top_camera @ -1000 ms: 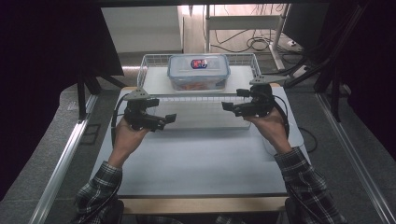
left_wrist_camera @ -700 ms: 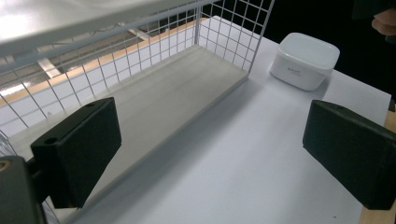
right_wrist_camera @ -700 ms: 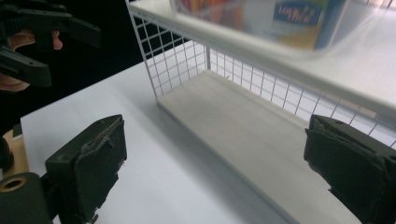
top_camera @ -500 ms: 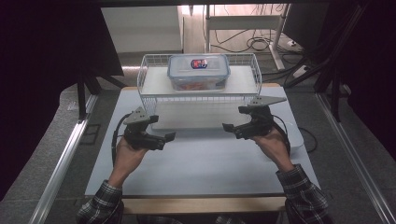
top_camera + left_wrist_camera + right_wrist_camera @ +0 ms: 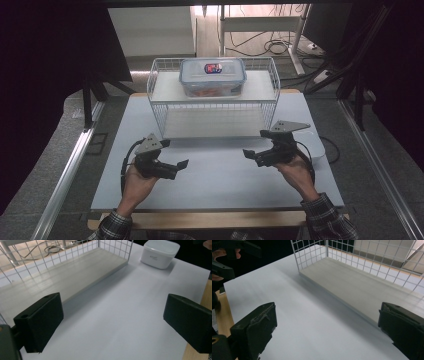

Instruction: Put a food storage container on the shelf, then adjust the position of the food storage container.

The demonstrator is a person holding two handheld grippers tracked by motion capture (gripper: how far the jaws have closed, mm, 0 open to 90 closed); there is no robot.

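Claws both empty and wide open, low over the bare table, pointed at each other.
Left claw (image 5: 184, 163) and right claw (image 5: 247, 153) hold nothing; judged a pause between grips, next reaching past the wire rack (image 5: 157, 107) for the lidded food box (image 5: 212, 75), contents blurred.

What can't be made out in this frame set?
- Clear lidded container on the wire rack, high view: contents are an orange blur behind the walls; lid label too small to read.
- White box, left gripper view: embossed mark too small to read.
- High view: the right gripper hides part of that box.
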